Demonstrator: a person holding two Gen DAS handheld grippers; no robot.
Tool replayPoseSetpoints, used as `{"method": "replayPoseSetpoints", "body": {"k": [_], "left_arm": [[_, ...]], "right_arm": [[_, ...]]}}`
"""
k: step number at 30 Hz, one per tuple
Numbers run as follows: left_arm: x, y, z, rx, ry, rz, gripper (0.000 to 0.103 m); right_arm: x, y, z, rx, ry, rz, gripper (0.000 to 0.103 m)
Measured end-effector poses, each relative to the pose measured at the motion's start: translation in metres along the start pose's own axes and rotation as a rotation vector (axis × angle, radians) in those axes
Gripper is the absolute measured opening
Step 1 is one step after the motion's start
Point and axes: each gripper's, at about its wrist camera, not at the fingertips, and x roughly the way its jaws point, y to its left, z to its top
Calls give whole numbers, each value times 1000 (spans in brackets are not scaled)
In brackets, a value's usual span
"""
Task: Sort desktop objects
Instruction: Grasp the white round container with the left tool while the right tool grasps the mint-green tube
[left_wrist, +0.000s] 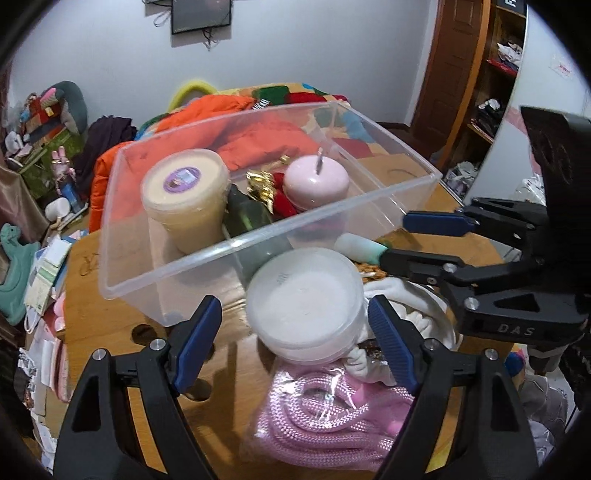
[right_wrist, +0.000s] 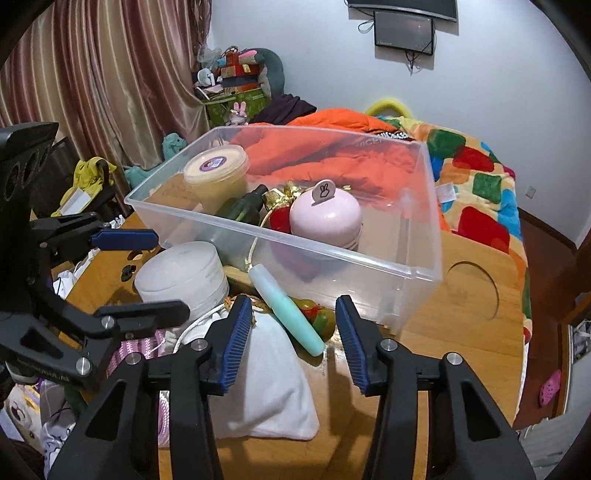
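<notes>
Clear bin (left_wrist: 258, 236): stands on the wooden table (left_wrist: 110, 332); every place below is given from it.
In the bin: cream tub (left_wrist: 186, 195) at the left end, pink round case (left_wrist: 317, 181) right of centre, dark green bottle (right_wrist: 242, 210) and a gold-and-red trinket (left_wrist: 267, 188) between them; bottle's lower part blurs behind the bin wall.
White round jar (left_wrist: 304, 299): on the table just outside the near wall.
Left gripper (left_wrist: 295, 332): jaws wide, one blue pad on each side of the jar, gaps showing, nothing held.
Teal tube (right_wrist: 286, 310): lies slanted against the near wall, upper end pale.
Right gripper (right_wrist: 291, 343): jaws half open astride the tube's lower end, not gripping it.
White pouch (right_wrist: 273, 384), pink rope (left_wrist: 325, 417): nearer the cameras, partly hidden by the fingers.
Under the tube: something green-red, too covered to name.
</notes>
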Motion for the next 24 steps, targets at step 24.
{"method": "replayPoseSetpoints", "body": {"k": [24], "left_arm": [[10,10,-9,-139,-72,-63,65]], "right_arm": [[21,23,0,-114,21,-40,19]]}}
